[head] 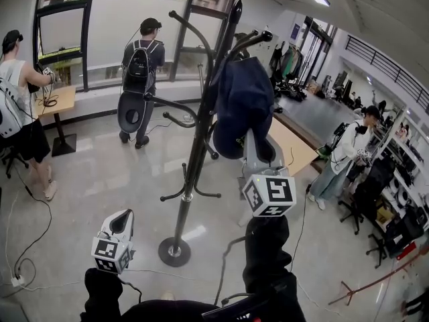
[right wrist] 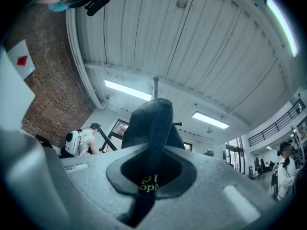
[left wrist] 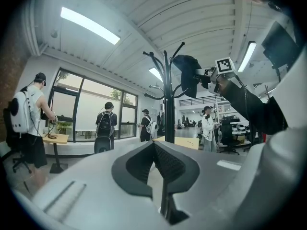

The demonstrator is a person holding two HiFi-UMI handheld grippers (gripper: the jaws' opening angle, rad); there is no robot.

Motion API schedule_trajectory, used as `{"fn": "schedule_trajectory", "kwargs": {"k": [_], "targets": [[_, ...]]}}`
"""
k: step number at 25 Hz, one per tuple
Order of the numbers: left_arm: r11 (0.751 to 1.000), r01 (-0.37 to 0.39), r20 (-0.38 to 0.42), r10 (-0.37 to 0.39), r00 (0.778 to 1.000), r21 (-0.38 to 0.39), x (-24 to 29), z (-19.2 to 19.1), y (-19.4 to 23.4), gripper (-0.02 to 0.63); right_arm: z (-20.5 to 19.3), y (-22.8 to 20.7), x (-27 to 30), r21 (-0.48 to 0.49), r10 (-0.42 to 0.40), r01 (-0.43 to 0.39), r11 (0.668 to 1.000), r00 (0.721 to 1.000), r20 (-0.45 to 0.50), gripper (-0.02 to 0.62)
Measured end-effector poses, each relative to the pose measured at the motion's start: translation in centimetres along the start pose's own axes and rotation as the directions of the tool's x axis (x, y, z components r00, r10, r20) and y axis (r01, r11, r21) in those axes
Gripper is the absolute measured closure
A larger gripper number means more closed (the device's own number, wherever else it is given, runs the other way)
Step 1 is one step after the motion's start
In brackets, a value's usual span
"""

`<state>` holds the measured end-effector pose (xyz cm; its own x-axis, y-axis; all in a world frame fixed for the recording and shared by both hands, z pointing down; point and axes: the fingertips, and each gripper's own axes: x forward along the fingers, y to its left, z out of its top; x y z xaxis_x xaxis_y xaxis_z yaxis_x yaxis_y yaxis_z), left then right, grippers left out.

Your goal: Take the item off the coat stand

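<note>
Cloth fills the right gripper [head: 249, 138]. Its jaws are pinched almost shut on a fold of the blue item [head: 242, 102]. In the right gripper view the fold sits right between the jaws [right wrist: 151, 174], and small yellow letters show on it. The rest of the item [right wrist: 152, 121] stands up above the jaws.

The item hangs at the top of the black stand [head: 193, 159], by the hooks on the right side in the head view. The stand's round foot sits on the floor.

The left gripper [head: 125, 215] is low down, left of the foot and apart from it. Its jaws [left wrist: 160, 176] are together and hold nothing. From there you see the stand [left wrist: 168, 104] and the item [left wrist: 187, 73] high up.

A person with a backpack [head: 142, 62] stands by the window.
</note>
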<state>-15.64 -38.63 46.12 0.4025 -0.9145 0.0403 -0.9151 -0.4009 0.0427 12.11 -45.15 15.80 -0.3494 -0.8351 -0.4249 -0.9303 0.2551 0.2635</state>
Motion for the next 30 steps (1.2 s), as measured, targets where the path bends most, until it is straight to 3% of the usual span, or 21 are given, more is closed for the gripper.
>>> {"fn": "schedule_trajectory", "kwargs": {"k": [30], "targets": [[1.000, 0.001, 0.037, 0.000, 0.999, -0.023, -1.6, 1.6, -1.3, 0.603, 6.4, -0.6, -2.0, -0.019, -0.028, 0.031, 0.999, 0.993, 0.113, 0.580]]}}
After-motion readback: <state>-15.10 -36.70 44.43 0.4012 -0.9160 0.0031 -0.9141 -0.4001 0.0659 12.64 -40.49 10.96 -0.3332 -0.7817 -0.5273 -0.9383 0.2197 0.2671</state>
